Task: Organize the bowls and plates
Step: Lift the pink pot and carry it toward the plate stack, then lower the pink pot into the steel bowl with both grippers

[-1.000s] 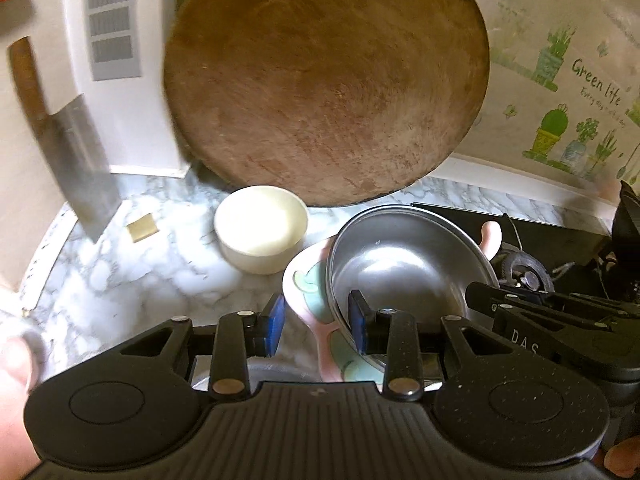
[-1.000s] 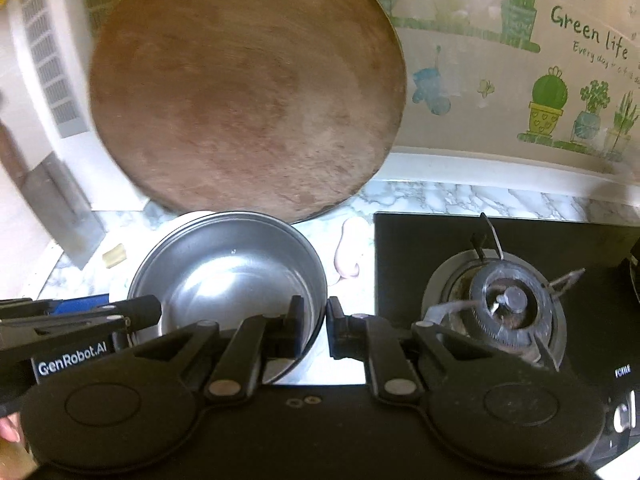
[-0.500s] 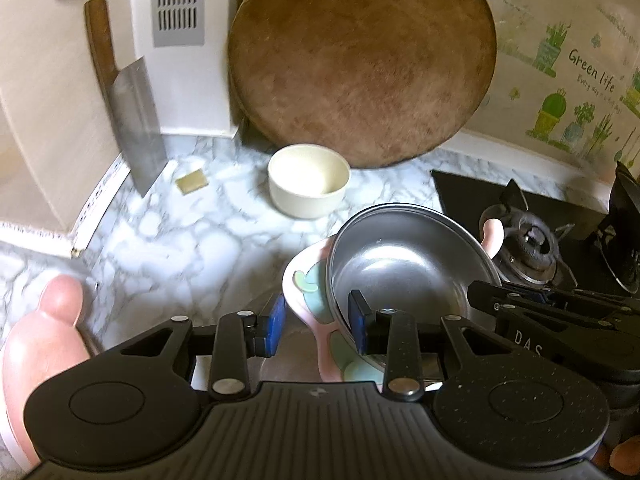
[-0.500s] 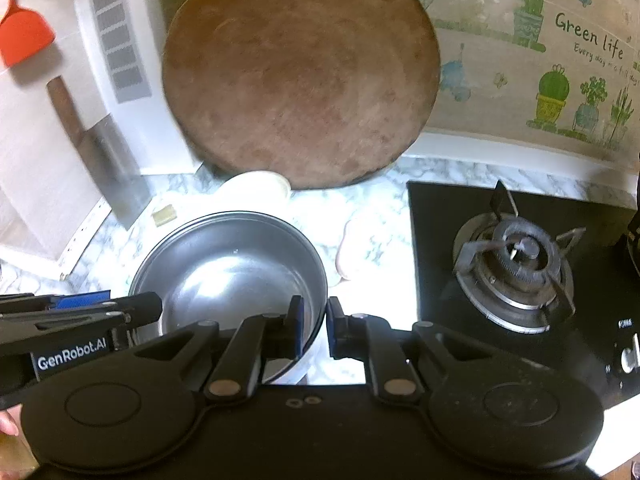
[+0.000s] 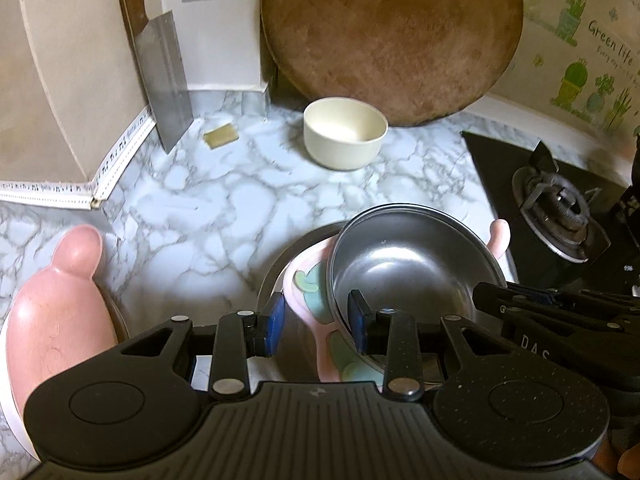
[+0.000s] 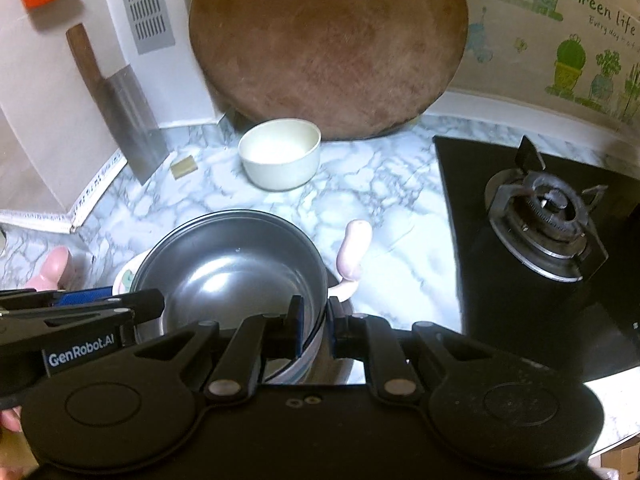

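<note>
The steel bowl point(image 6: 232, 272) sits stacked in the pink plate point(image 5: 308, 292); both tools carry them above the table point(image 5: 224, 208). The right tool point(image 6: 314, 330) pinches the bowl's rim, and the left tool point(image 5: 316, 322) clamps bowl and plate together. The cream bowl point(image 6: 280, 160) and another pink dish point(image 5: 56, 304) remain loose, so sorting looks roughly half finished.

Round wooden board point(image 5: 392, 36) against wall, cleaver point(image 5: 164, 80) leaning, gas burner point(image 6: 548, 216), marble counter point(image 5: 224, 208)

dim warm light, fisheye-bent edges, soft blur.
</note>
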{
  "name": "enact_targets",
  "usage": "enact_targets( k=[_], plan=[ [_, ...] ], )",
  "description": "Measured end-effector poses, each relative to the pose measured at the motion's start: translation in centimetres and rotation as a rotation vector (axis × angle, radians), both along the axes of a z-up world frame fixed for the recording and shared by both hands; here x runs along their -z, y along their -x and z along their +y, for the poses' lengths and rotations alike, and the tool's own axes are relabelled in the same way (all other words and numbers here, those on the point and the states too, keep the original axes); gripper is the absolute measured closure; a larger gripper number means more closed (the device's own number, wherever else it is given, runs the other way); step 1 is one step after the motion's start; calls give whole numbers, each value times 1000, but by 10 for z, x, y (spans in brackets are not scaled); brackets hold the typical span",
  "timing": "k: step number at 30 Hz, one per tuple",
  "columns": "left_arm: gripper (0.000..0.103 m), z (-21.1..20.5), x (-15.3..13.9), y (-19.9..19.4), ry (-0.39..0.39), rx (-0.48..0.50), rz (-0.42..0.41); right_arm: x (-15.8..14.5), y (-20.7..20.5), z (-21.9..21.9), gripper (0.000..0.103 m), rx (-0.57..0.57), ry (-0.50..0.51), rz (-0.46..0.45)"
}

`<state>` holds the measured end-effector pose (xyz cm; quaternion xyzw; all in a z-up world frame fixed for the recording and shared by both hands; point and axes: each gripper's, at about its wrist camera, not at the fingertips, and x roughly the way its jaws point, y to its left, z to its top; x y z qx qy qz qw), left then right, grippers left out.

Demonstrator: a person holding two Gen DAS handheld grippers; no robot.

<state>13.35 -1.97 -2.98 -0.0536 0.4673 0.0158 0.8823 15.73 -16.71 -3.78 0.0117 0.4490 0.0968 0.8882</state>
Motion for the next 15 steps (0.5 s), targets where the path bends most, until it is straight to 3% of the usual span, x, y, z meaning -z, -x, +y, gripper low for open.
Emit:
enact_targets(
  k=[15],
  plan=[
    [70, 11, 21, 4, -29, -13, 31, 19, 9, 13, 90, -30, 0, 14]
  ],
)
